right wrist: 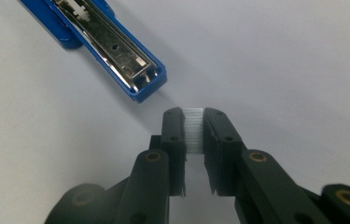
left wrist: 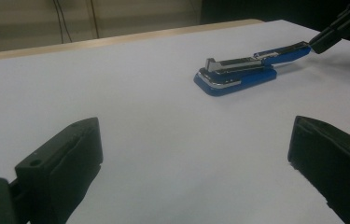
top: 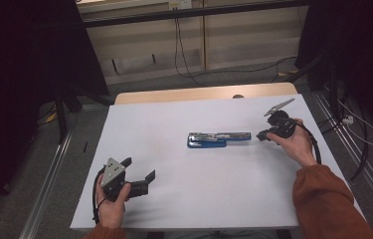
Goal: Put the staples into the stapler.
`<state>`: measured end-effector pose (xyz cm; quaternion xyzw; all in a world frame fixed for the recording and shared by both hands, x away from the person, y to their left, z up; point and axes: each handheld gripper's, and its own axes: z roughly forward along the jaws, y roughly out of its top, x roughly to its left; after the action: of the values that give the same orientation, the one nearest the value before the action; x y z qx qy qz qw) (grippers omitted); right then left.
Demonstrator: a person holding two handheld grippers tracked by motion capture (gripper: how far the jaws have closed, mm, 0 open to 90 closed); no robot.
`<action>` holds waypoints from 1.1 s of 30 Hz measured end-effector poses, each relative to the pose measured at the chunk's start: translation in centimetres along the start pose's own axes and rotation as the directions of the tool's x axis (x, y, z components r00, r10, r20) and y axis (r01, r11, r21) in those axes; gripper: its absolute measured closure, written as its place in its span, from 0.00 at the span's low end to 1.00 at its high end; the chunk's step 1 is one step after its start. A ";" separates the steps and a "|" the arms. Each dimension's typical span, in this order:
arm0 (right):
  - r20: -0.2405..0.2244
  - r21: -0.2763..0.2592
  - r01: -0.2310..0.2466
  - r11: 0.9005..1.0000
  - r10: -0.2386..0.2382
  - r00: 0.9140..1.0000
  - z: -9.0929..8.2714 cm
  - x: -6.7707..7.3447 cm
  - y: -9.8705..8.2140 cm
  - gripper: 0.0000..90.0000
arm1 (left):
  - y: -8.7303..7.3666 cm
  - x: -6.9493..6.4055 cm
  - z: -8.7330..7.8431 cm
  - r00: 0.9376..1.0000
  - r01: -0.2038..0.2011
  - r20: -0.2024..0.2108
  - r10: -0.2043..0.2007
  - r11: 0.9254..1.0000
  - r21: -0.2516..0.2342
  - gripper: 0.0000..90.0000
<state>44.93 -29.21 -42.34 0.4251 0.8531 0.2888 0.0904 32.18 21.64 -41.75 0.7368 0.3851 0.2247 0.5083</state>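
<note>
A blue stapler [top: 219, 138] lies swung open and flat at the middle of the white table [top: 184, 199]; its metal staple channel [right wrist: 112, 46] faces up. My right gripper [top: 262, 135] sits just off the stapler's right end, shut on a short strip of staples [right wrist: 193, 130] pinched upright between its pads. In the right gripper view the gripper's tips [right wrist: 193, 114] are a short way from the open blue end, not touching it. My left gripper [top: 139, 168] rests near the front left of the table, jaws wide open and empty, pointing toward the stapler [left wrist: 242, 70].
A wooden table edge [top: 204, 93] shows beyond the white surface. Cables [top: 179, 50] hang along the back wall and floor. Metal rails [top: 49, 169] run beside the table on the floor. Dark curtains stand at both sides.
</note>
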 end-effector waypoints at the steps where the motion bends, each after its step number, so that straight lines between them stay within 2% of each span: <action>1: -0.006 0.001 0.002 1.000 -0.002 1.000 0.0 0.0 0.0 0.88 | 0.0 0.0 0.0 1.000 -0.005 0.004 0.005 1.000 -0.002 0.04; 14: -0.025 -0.043 0.001 0.999 -0.002 1.000 -0.6 0.4 0.0 0.88 | 0.1 -0.1 -0.3 1.000 -0.016 -0.003 0.016 1.000 -0.006 0.04; 17: -0.028 -0.054 0.014 0.998 -0.015 0.999 -0.8 0.8 0.3 0.88 | 0.0 -0.2 -0.2 0.999 -0.032 -0.012 0.032 0.999 -0.002 0.04; 21: -0.040 -0.067 0.034 0.997 -0.036 0.999 -0.9 1.3 0.7 0.88 | 0.0 -0.3 0.0 0.999 -0.036 -0.003 0.036 0.999 0.001 0.04; 33: -0.054 -0.124 0.048 0.991 -0.055 0.997 -2.3 1.7 1.2 0.88 | 0.0 -0.3 0.1 0.999 -0.036 0.008 0.036 0.999 0.006 0.04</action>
<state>43.80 -28.26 -39.61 0.3881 0.8466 0.3504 0.0992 32.03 21.37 -41.73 0.7461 0.3703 0.2296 0.5034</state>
